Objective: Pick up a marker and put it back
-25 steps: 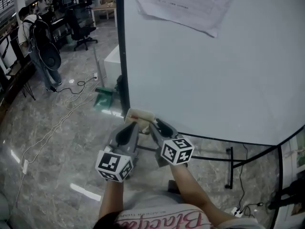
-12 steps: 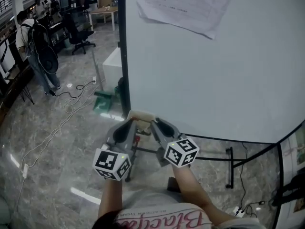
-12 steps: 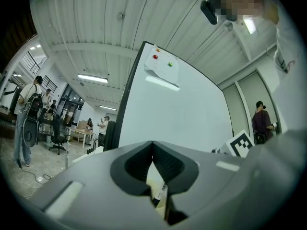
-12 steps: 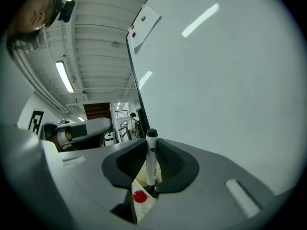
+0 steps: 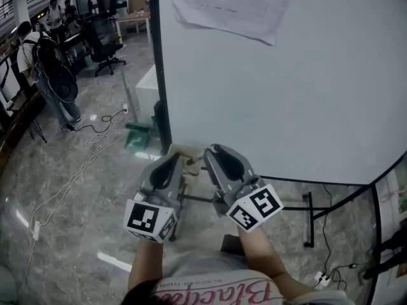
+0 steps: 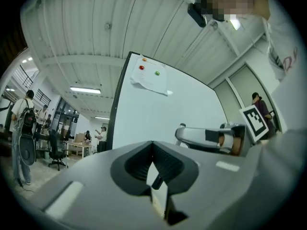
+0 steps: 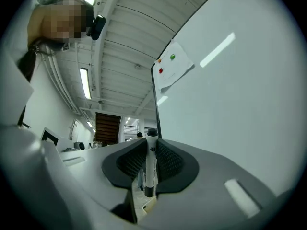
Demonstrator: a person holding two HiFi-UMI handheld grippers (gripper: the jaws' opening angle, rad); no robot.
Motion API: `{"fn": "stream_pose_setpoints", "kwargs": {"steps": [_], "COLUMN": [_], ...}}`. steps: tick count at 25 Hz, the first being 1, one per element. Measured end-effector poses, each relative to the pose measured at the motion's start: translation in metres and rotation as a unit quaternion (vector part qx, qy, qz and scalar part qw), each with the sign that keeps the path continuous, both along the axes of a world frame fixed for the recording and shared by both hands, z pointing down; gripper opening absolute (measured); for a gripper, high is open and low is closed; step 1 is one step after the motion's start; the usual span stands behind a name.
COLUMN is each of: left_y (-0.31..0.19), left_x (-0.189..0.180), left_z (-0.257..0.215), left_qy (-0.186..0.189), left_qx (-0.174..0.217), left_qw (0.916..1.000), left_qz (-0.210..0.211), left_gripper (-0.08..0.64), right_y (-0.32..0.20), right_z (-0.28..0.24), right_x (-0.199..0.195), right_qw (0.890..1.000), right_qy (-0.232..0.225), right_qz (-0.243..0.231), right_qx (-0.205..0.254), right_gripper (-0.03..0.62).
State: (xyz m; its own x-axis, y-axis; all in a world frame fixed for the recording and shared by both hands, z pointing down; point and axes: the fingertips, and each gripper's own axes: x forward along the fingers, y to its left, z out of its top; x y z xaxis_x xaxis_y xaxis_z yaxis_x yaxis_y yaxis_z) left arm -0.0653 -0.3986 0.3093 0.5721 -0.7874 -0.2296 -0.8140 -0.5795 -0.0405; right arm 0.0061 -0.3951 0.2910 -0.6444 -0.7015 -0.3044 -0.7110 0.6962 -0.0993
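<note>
A white marker with a black cap [image 7: 151, 169] stands upright between the pads of my right gripper [image 7: 151, 145], which is shut on it. In the head view the right gripper [image 5: 213, 152] points at the cream marker tray [image 5: 187, 150] at the whiteboard's [image 5: 286, 94] lower left corner, and the marker itself is hidden there. My left gripper [image 5: 174, 159] sits just left of it, tips at the same tray. Its jaws [image 6: 153, 145] meet at the tips with nothing held. The right gripper [image 6: 211, 137] shows beside it in the left gripper view.
A sheet of paper [image 5: 229, 5] is pinned by magnets at the top of the board. The board's black stand legs [image 5: 308, 224] and cables [image 5: 76, 170] lie on the marble floor. A person with a backpack [image 5: 48, 68] stands far left near office chairs.
The right gripper has turned so its marker cube faces differently and sits a little further right. The left gripper has hardly moved at the tray.
</note>
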Motion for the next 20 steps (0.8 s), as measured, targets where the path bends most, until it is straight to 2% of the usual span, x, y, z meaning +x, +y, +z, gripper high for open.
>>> {"fn": "stream_pose_setpoints", "kwargs": {"steps": [6, 10, 13, 20], "left_y": [0.005, 0.006, 0.004, 0.003], "left_x": [0.002, -0.001, -0.005, -0.019], "left_z": [0.001, 0.004, 0.008, 0.012], "left_qy": [0.003, 0.002, 0.000, 0.002], "left_qx": [0.000, -0.004, -0.009, -0.016], "left_qw": [1.0000, 1.0000, 0.9999, 0.9997], "left_qz": [0.000, -0.002, -0.005, -0.018], "left_gripper": [0.000, 0.000, 0.000, 0.000], "right_y": [0.003, -0.008, -0.024, -0.060], "right_z": [0.003, 0.017, 0.034, 0.108], "right_x": [0.001, 0.000, -0.005, -0.024], "right_qw": [1.000, 0.999, 0.999, 0.990], "right_qy": [-0.006, -0.014, -0.002, 0.031], "right_qz": [-0.003, 0.008, 0.025, 0.047], "right_qx": [-0.009, -0.032, -0.047, -0.126], "right_gripper": [0.066, 0.066, 0.066, 0.066]}}
